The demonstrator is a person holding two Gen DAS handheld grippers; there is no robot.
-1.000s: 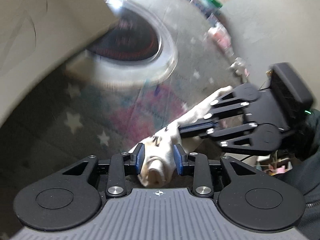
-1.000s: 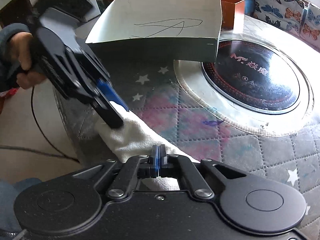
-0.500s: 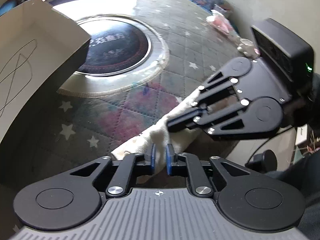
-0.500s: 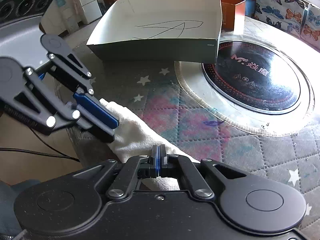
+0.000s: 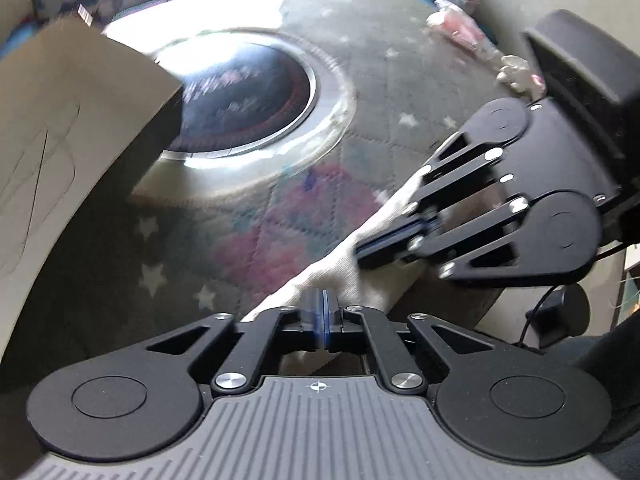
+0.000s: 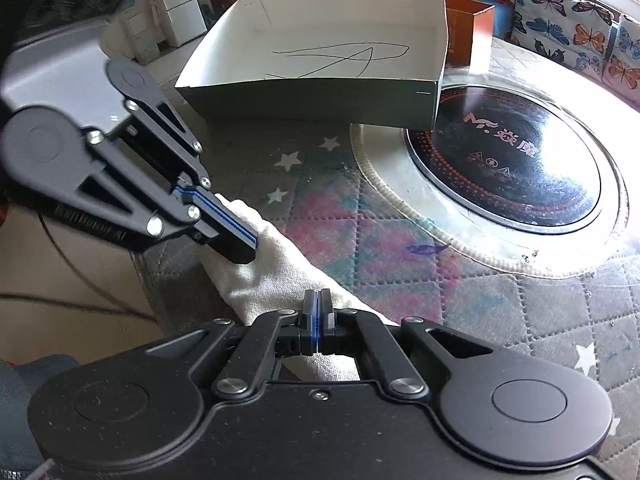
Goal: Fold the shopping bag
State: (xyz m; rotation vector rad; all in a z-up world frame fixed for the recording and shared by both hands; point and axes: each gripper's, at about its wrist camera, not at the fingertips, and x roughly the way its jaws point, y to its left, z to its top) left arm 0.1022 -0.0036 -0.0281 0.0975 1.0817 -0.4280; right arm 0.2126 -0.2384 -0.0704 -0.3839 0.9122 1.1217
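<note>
- The left gripper (image 5: pixel 322 312) is pressed tight on the near end of the shopping bag (image 5: pixel 344 268). Its blue pads have cloth between them.
- The right gripper (image 6: pixel 318 316) is also squeezed tight on the bag (image 6: pixel 276 276), at the other end.
- The bag is a cream cloth strip. It runs from one gripper to the other, along the near edge of the table (image 6: pixel 400 240).
- From the right gripper, the left gripper (image 6: pixel 236 236) shows ahead and to the left, pinching the far end of the bag.
- From the left gripper, the right gripper (image 5: pixel 390 246) shows ahead and to the right, with its pads together on the cloth.
- Just past the bag is the quilted table cover (image 5: pixel 260 240). It has pink and blue patches and white stars.
- Farther ahead of both grippers is a round black cooker plate (image 6: pixel 504 164) set in the table.
- A white cardboard box (image 6: pixel 328 48) with a scribble inside sits far ahead of the right gripper, touching the edge of the plate.
- Butterfly cushions (image 6: pixel 576 36) are far off to the right.
</note>
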